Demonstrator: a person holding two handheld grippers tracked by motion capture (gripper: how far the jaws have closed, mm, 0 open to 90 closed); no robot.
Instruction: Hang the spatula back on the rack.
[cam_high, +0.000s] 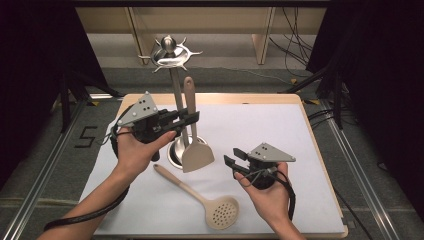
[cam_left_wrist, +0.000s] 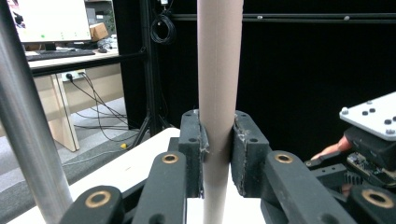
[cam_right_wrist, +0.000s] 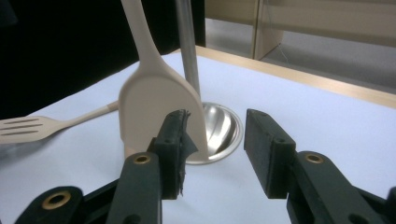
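Observation:
My left gripper (cam_high: 189, 118) is shut on the handle of a beige spatula (cam_high: 196, 156) and holds it upright beside the steel pole of a utensil stand (cam_high: 174, 85). The left gripper view has the pads pressed on both sides of the spatula handle (cam_left_wrist: 217, 93), with the stand's pole (cam_left_wrist: 23, 130) to the left. The spatula's blade hangs just above the stand's round base (cam_high: 175, 152). My right gripper (cam_high: 235, 159) is open and holds nothing, a little right of the blade. Its view looks between the jaws at the spatula blade (cam_right_wrist: 154, 107) and the stand's base (cam_right_wrist: 224, 130).
A beige perforated skimmer (cam_high: 220, 212) lies on the white sheet (cam_high: 260, 130) near the front edge. A slotted beige turner (cam_right_wrist: 23, 128) lies flat on the sheet beyond the spatula. The stand's top (cam_high: 170, 50) carries several curved hooks. Wooden table edges frame the sheet.

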